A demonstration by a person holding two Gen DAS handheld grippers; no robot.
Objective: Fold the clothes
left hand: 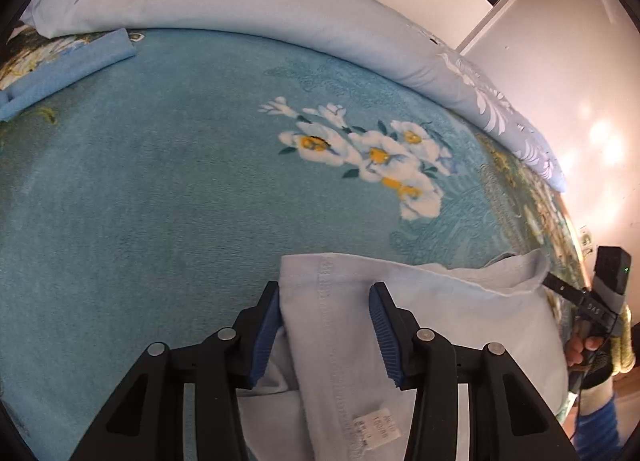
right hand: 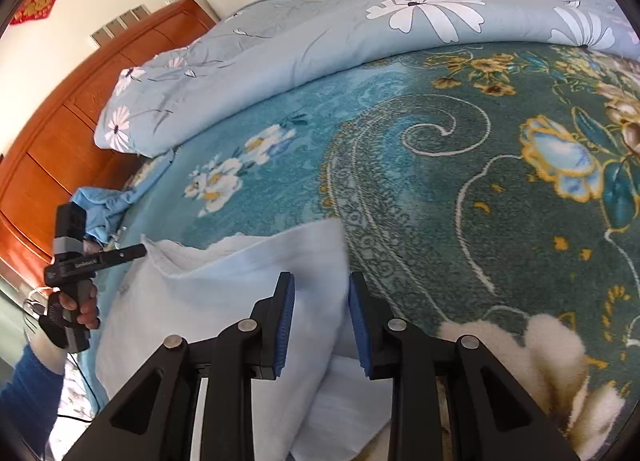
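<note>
A white garment [left hand: 440, 321] lies on the teal floral blanket [left hand: 160, 181] at the near edge of the bed. My left gripper [left hand: 324, 293] is open, its blue pads on either side of a hemmed fold of the garment with a size tag [left hand: 376, 435]. In the right wrist view the same garment [right hand: 224, 293] lies folded, and my right gripper [right hand: 322, 285] is open with the garment's right edge between its fingers. Each gripper shows in the other's view, at the garment's far corner: the right one [left hand: 560, 285] and the left one [right hand: 128, 253].
A rolled pale blue floral duvet [right hand: 320, 49] runs along the far side of the bed. A folded blue cloth [left hand: 68, 69] lies at the far left, and it also shows in the right wrist view [right hand: 100, 213]. A wooden headboard [right hand: 60, 133] stands behind.
</note>
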